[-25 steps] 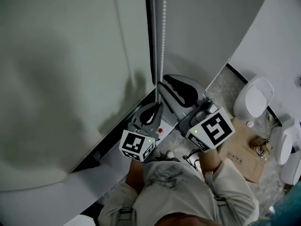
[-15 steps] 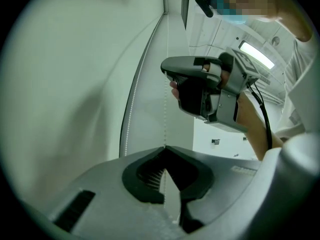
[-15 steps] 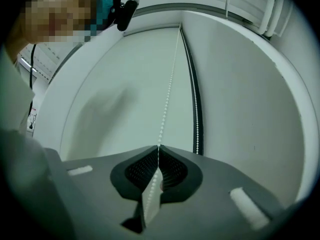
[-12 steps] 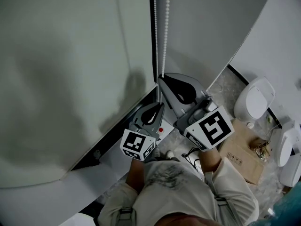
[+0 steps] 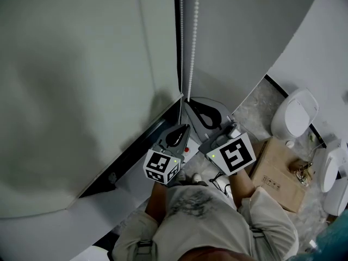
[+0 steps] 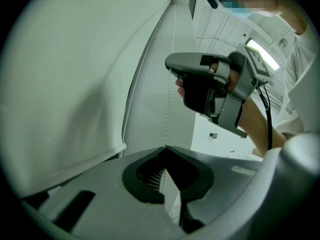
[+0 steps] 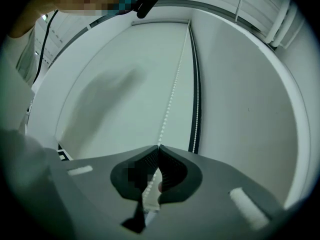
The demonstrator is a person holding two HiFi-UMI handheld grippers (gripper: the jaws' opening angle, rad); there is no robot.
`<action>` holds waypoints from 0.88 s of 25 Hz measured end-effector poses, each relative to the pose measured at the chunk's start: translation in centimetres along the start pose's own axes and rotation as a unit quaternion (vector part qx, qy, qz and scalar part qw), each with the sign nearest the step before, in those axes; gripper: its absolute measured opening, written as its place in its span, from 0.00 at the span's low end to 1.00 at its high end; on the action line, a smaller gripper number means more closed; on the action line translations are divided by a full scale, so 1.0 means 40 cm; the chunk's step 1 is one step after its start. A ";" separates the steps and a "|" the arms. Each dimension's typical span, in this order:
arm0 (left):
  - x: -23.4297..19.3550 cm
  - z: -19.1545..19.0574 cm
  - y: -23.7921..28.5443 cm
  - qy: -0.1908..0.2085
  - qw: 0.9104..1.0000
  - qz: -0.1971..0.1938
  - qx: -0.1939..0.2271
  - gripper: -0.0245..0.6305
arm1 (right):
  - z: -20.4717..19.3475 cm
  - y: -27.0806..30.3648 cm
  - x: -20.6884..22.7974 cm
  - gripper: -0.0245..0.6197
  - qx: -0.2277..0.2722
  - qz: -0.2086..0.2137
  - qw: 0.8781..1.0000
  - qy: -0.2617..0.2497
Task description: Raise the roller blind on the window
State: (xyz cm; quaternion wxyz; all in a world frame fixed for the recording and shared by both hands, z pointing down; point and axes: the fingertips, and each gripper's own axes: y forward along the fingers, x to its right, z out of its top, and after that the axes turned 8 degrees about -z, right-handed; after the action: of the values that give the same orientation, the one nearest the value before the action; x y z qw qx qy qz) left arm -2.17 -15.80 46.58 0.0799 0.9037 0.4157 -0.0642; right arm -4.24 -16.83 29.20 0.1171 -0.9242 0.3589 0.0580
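The pale roller blind [image 5: 81,80] fills the left of the head view, its bottom edge [image 6: 75,166] low in the left gripper view. Two strands of the white bead chain [image 5: 193,42] hang beside the dark window frame strip [image 7: 196,99]. My right gripper [image 5: 188,101] is shut on the outer strand of the bead chain [image 7: 167,109], which runs straight up from its jaw tips. Just below and left of it, my left gripper [image 5: 184,126] is shut on the thinner-looking strand [image 6: 165,129]. In the left gripper view the right gripper [image 6: 210,86] shows above, held by a hand.
A dark gap [image 5: 130,156] runs under the blind along the sill. On the floor at the right stand a white toilet [image 5: 293,113], a cardboard box [image 5: 277,175] and more white fixtures [image 5: 330,170]. A grey wall [image 5: 244,31] lies right of the chain.
My right gripper has come down along the chain towards the person, still shut on it. The left gripper has barely shifted.
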 end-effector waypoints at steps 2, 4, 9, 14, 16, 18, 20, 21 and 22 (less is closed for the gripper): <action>-0.001 -0.025 0.000 -0.009 1.000 -0.003 -0.007 0.05 | -0.024 -0.007 -0.007 0.06 -0.006 0.001 1.000 0.000; -0.002 -0.046 -0.006 -0.015 1.000 -0.002 -0.014 0.05 | -0.044 -0.013 -0.015 0.05 -0.013 0.002 1.000 0.004; -0.007 -0.110 -0.010 -0.030 0.999 -0.001 -0.035 0.05 | -0.104 -0.032 -0.034 0.05 -0.033 0.004 0.999 -0.002; -0.009 -0.172 -0.011 -0.046 0.998 -0.002 -0.054 0.05 | -0.164 -0.047 -0.055 0.05 -0.057 0.005 0.998 -0.011; -0.009 -0.194 -0.010 -0.050 0.997 -0.001 -0.060 0.05 | -0.186 -0.055 -0.060 0.05 -0.066 0.005 0.998 -0.014; -0.008 -0.217 -0.011 -0.053 0.996 0.001 -0.067 0.05 | -0.211 -0.065 -0.063 0.05 -0.076 0.004 0.997 -0.009; -0.007 -0.240 -0.012 -0.056 0.996 0.002 -0.073 0.05 | -0.235 -0.076 -0.066 0.05 -0.086 0.000 0.996 0.001; -0.007 -0.249 -0.014 -0.058 0.996 0.003 -0.074 0.05 | -0.245 -0.081 -0.068 0.05 -0.089 0.001 0.996 0.003; -0.006 -0.257 -0.015 -0.060 0.995 0.003 -0.075 0.05 | -0.252 -0.084 -0.071 0.05 -0.092 0.001 0.996 0.006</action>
State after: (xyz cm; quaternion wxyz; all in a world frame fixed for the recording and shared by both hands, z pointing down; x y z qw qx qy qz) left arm -2.26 -13.56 56.65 0.1724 0.8911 0.4107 -0.0868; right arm -3.81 -15.18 40.08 0.0298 -0.9311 0.3533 0.0855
